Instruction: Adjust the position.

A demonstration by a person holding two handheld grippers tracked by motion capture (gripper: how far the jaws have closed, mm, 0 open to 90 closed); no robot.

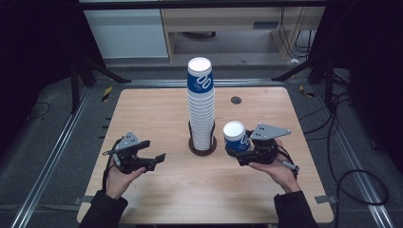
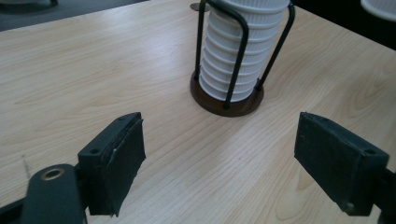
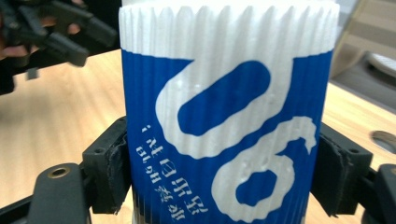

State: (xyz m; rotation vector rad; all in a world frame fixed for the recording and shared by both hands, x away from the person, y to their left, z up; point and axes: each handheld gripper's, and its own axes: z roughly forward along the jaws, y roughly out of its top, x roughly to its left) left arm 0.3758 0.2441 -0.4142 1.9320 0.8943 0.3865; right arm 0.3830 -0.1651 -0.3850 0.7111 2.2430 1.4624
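Observation:
A tall stack of ribbed white and blue paper cups (image 1: 200,104) stands in a black wire holder (image 1: 203,148) at the table's middle. My right gripper (image 1: 240,148) is shut on a single blue and white cup (image 1: 235,135) just right of the stack, low over the table. In the right gripper view the cup (image 3: 229,116) sits between both pads (image 3: 109,168), with its print upside down. My left gripper (image 1: 154,160) stands open left of the holder, pointing toward it. In the left gripper view its jaws (image 2: 219,158) are wide apart with nothing between, facing the stack (image 2: 243,51) and the holder's brown base (image 2: 226,102).
The wooden table (image 1: 166,190) has a small dark grommet (image 1: 236,100) behind the stack. Metal rails and cables run along the floor on both sides. A white cabinet and a desk stand beyond the far edge.

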